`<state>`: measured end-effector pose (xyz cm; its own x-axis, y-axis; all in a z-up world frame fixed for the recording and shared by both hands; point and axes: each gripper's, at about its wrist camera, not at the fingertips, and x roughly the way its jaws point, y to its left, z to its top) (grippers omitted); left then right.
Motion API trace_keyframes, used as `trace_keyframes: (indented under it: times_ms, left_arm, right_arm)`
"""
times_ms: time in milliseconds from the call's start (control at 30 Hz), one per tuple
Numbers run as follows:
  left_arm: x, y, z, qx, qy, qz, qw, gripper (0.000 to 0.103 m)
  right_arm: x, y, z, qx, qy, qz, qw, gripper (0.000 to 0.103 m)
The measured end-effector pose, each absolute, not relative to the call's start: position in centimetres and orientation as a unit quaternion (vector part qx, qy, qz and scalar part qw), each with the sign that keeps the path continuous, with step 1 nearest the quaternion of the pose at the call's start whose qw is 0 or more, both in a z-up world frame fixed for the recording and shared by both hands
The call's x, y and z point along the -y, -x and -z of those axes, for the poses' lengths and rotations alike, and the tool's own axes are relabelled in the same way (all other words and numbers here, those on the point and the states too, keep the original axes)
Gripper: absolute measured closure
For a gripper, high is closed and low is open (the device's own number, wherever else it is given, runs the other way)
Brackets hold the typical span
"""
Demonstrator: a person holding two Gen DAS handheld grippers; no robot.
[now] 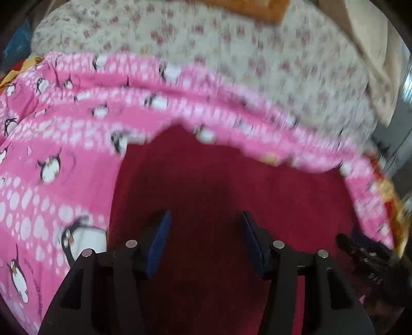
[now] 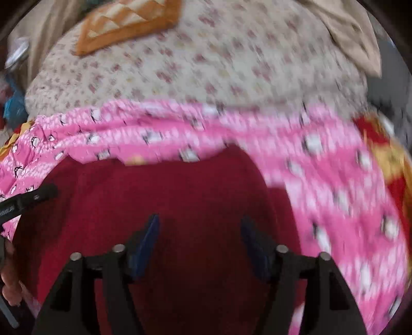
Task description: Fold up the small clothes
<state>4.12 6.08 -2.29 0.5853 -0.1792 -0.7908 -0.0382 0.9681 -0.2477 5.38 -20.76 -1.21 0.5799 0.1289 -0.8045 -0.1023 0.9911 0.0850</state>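
From my left gripper (image 1: 204, 241) I look down on the small garment (image 1: 219, 193), which lies on the penguin-print blanket (image 1: 51, 144). The blanket wraps around it on the left, far and right sides. Beyond the blanket's far edge lies the flowered bedsheet (image 1: 231, 56) on the bed. My right gripper (image 2: 199, 244) hangs over the same garment (image 2: 167, 195), beside the left one, whose tip enters at that view's left edge. A patchwork cushion (image 2: 128, 23) sits on the sheet toward the bed's far left.
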Motion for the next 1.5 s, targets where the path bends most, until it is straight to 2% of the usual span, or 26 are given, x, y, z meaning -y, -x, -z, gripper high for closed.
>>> trace_keyframes:
  times_ms: [100, 233, 333, 533, 600, 633, 767, 800, 867, 1067, 1100, 1133, 1200, 1233, 1267, 1367, 1500]
  left_arm:
    - [-5.6, -3.6, 1.5, -0.447, 0.092, 0.047, 0.888, 0.071]
    - [-8.3, 0.7, -0.3, -0.408, 0.151, 0.046, 0.899, 0.071]
    - [-10.2, 5.1, -1.0, -0.375, 0.188, 0.034, 0.907, 0.071]
    - [-12.1, 10.5, 1.3, -0.380, 0.271, 0.000, 0.884, 0.071]
    - [-11.7, 11.1, 1.8, -0.384, 0.285, 0.005, 0.878, 0.071]
    - [-11.3, 11.6, 2.0, -0.383, 0.288, 0.010, 0.878, 0.071]
    - [-10.2, 11.4, 3.4, -0.397, 0.287, 0.013, 0.872, 0.069]
    - [-10.2, 11.3, 3.7, -0.395, 0.291, 0.011, 0.871, 0.067]
    - [-10.3, 11.1, 4.0, -0.385, 0.304, 0.021, 0.871, 0.054]
    - [-12.8, 9.4, 4.7, -0.350, 0.414, 0.040, 0.839, 0.051]
    - [-13.0, 9.1, 4.6, -0.348, 0.420, 0.039, 0.837, 0.052]
    - [-13.0, 8.8, 4.5, -0.347, 0.419, 0.039, 0.838, 0.059]
    - [-12.8, 8.4, 4.2, -0.351, 0.407, 0.045, 0.842, 0.076]
    - [-12.7, 8.4, 4.1, -0.354, 0.399, 0.041, 0.845, 0.091]
    - [-12.8, 8.4, 4.0, -0.361, 0.385, 0.025, 0.849, 0.101]
    - [-12.8, 8.3, 4.1, -0.372, 0.370, 0.002, 0.851, 0.103]
    - [-11.3, 8.0, 2.3, -0.381, 0.299, -0.025, 0.874, 0.103]
  right_arm:
    - [19.7, -5.2, 1.1, -0.441, 0.035, -0.058, 0.895, 0.030]
    - [18.7, -2.7, -1.5, -0.372, 0.025, -0.086, 0.924, 0.031]
    - [15.8, -1.1, -2.3, -0.327, 0.080, -0.125, 0.933, 0.030]
    - [12.4, -1.8, 0.5, -0.372, 0.105, -0.169, 0.907, 0.030]
    - [12.4, -2.0, 1.8, -0.384, 0.101, -0.159, 0.904, 0.024]
    - [12.6, -1.9, 1.9, -0.383, 0.092, -0.153, 0.906, 0.017]
    - [13.2, -2.0, 2.3, -0.384, 0.069, -0.153, 0.908, 0.012]
    - [13.1, -1.9, 2.3, -0.381, 0.073, -0.150, 0.909, 0.011]
    - [12.9, -1.7, 2.5, -0.376, 0.076, -0.145, 0.912, 0.009]
    - [13.2, -1.7, 2.4, -0.373, 0.075, -0.145, 0.914, 0.008]
    - [13.2, -1.8, 2.4, -0.372, 0.076, -0.144, 0.914, 0.008]
    - [13.2, -1.8, 2.4, -0.371, 0.077, -0.144, 0.914, 0.008]
    - [13.2, -1.8, 2.4, -0.371, 0.076, -0.143, 0.914, 0.007]
    - [13.2, -1.8, 2.4, -0.371, 0.077, -0.144, 0.914, 0.007]
    - [13.2, -1.8, 2.4, -0.371, 0.077, -0.144, 0.914, 0.007]
    - [13.2, -1.7, 2.4, -0.367, 0.074, -0.145, 0.916, 0.007]
    - [13.7, -1.8, 2.3, -0.371, 0.055, -0.156, 0.914, 0.007]
